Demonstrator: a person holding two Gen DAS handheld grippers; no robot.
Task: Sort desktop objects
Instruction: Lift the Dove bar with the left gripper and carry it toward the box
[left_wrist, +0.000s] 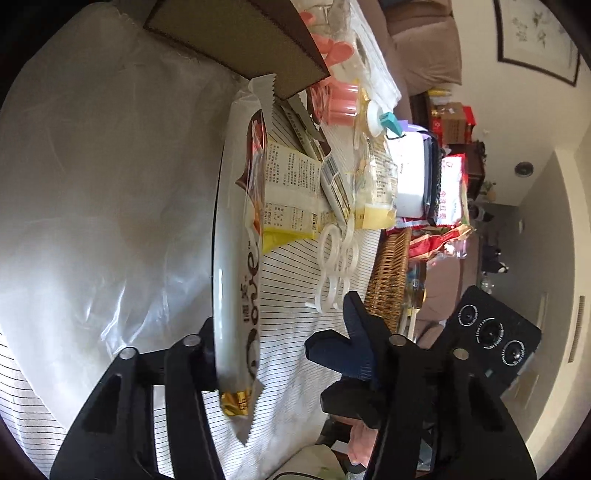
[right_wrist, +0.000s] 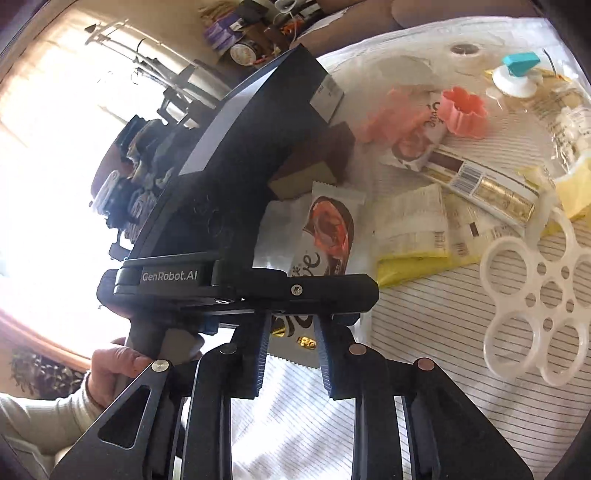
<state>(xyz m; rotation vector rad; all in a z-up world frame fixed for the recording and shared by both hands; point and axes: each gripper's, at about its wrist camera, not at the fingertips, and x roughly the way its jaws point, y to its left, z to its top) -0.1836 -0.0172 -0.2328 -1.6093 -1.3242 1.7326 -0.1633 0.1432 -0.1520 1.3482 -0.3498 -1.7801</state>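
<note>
Dove chocolate bar (left_wrist: 236, 258) (white wrapper, brown lettering, gold at the near end): seen edge-on in the left wrist view, running from the pile of packets down between the fingers of the left gripper (left_wrist: 280, 317). Left gripper: jaws moderately wide; the bar lies against the finger on the picture's left, and the dark blue finger on the right stands well apart from it, so no grip is shown. In the right wrist view, the bar (right_wrist: 325, 236) passes under the black body of the left gripper, and its gold end shows between the fingers of the right gripper (right_wrist: 291, 332). Right gripper: jaws narrow, the pads just beside the wrapper's edges and not seen pressing on it. Left hand (right_wrist: 110, 365): wrapped around the handle of its gripper, with a pale sleeve behind it. Surroundings: striped cloth (right_wrist: 424, 332); white ring holder (right_wrist: 535, 295) to the right of the bar; yellow-edged packet (right_wrist: 413, 236) between the two; pink cutter (right_wrist: 463, 110) farther back; wicker basket (left_wrist: 391, 280) at the cloth's edge.
</note>
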